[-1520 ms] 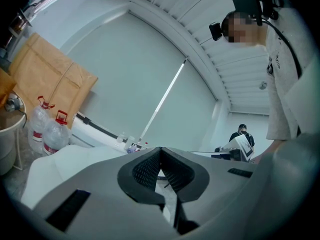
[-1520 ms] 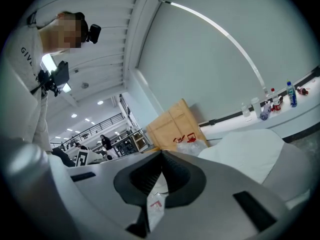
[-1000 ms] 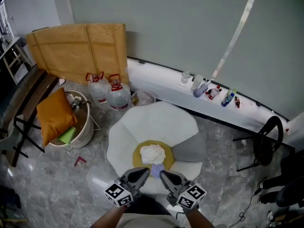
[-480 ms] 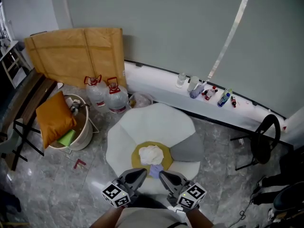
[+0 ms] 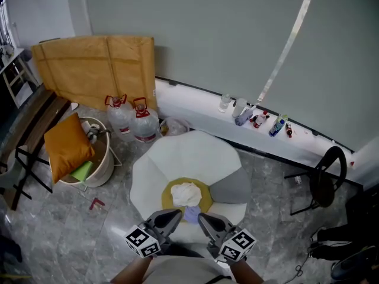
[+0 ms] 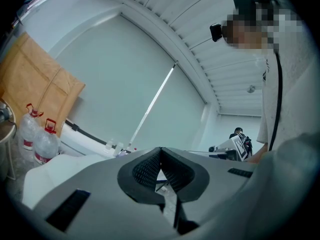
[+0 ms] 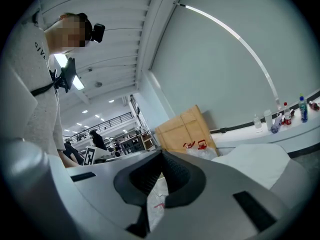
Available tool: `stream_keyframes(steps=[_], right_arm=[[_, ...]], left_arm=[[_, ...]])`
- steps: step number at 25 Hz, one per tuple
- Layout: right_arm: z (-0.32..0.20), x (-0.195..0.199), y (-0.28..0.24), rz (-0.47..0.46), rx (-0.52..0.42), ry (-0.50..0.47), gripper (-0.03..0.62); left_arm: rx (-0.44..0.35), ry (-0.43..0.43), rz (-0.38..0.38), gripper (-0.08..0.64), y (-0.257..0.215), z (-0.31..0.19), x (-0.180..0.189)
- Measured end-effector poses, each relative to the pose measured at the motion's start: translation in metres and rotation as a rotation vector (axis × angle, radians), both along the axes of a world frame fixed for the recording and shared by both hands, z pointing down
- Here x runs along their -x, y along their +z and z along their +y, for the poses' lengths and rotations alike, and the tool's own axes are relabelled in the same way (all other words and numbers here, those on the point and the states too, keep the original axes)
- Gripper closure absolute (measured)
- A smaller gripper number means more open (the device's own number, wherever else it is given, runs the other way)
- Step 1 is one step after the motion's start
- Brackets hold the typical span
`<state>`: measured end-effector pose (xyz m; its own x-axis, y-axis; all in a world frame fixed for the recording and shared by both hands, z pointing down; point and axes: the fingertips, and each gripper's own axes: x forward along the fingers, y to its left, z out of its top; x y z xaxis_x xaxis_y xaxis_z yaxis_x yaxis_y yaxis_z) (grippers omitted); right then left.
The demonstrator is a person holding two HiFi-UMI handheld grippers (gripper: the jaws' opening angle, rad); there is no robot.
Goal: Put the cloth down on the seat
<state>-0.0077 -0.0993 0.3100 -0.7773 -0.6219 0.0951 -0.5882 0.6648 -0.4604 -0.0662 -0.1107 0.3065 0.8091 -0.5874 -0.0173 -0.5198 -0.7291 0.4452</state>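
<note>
Cloth (image 5: 186, 193) lies crumpled on the seat's (image 5: 195, 155) yellow centre; left tongs (image 5: 176, 216) and right tongs (image 5: 204, 219) hover closed just beside it.

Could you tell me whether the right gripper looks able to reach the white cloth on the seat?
Probably yes: the cloth lies uncovered on the seat just ahead of the right gripper, with only a small lilac thing near its tip. Its fingers are shut, so they would have to open first.

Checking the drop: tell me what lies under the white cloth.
A round yellow cushion shows around the white cloth, on the white seat. Its middle is covered, so unseen.
</note>
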Motion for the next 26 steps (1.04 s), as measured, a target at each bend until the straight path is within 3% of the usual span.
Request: stream_keyframes(steps=[26], right_arm=[[-0.011,0.004,0.019,-0.004,0.061,-0.026,0.577]], left_arm=[[0.067,-0.042,-0.009,0.546,0.015,-0.015,0.012]])
